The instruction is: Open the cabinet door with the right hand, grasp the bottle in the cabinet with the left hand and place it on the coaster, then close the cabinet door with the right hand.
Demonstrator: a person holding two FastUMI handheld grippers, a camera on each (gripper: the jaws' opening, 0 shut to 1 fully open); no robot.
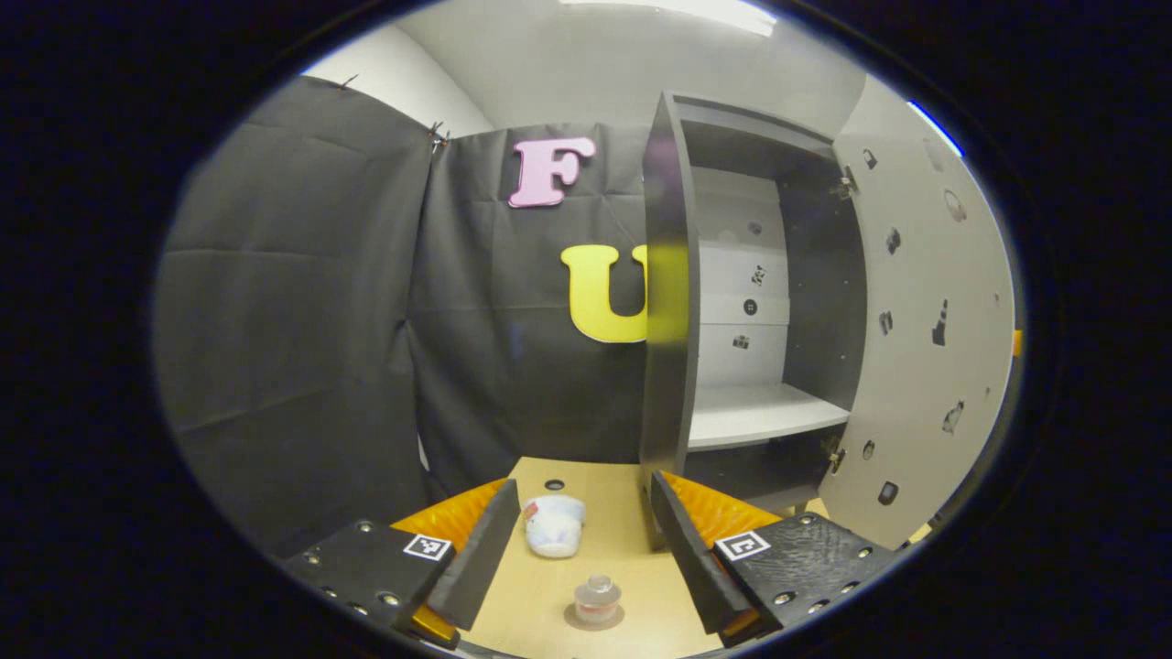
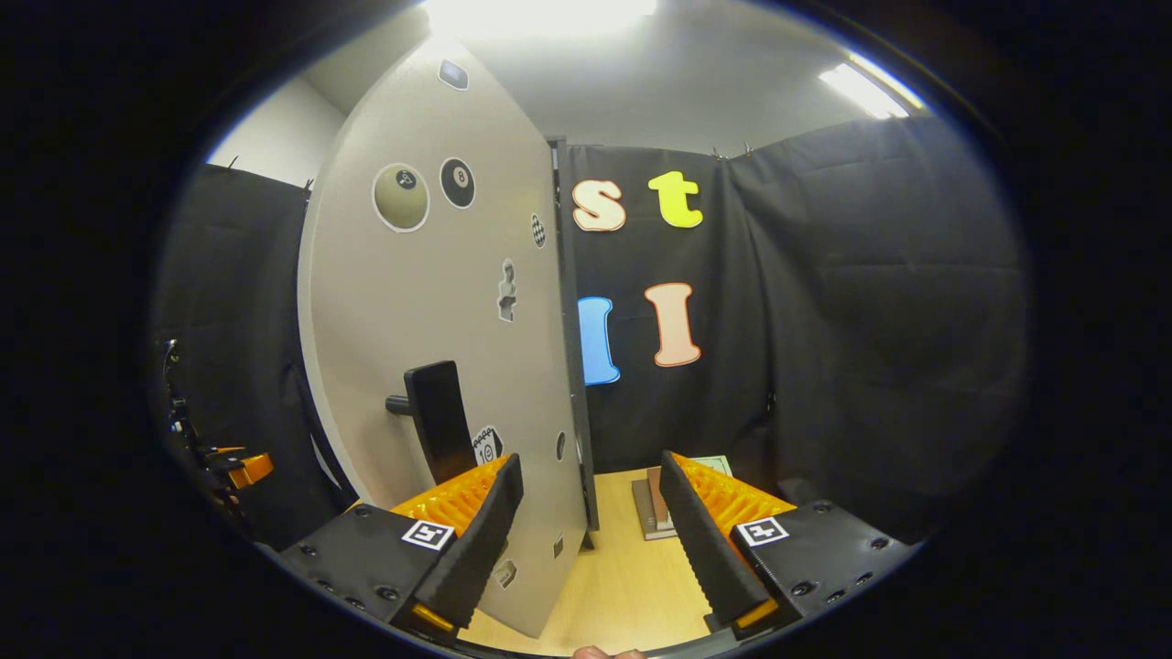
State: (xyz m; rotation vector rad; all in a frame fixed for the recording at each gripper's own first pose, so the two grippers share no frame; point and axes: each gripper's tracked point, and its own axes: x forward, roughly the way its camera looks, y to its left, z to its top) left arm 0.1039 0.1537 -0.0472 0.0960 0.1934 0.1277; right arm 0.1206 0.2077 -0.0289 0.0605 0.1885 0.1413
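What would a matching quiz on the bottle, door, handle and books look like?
Things:
1. bottle
2. door
3. handle
4. books

States:
A. swung open
B. stacked on the table
C. standing on the coaster
D. dark, sticking out of the door

Pairs: 1-C, 2-A, 3-D, 4-B

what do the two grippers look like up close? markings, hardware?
Both match. The left gripper and right gripper each have two long wedge-shaped fingers on flat dark plates studded with round screws. Each plate carries a small square black-and-white tag. Ribbed panels sit behind the fingers.
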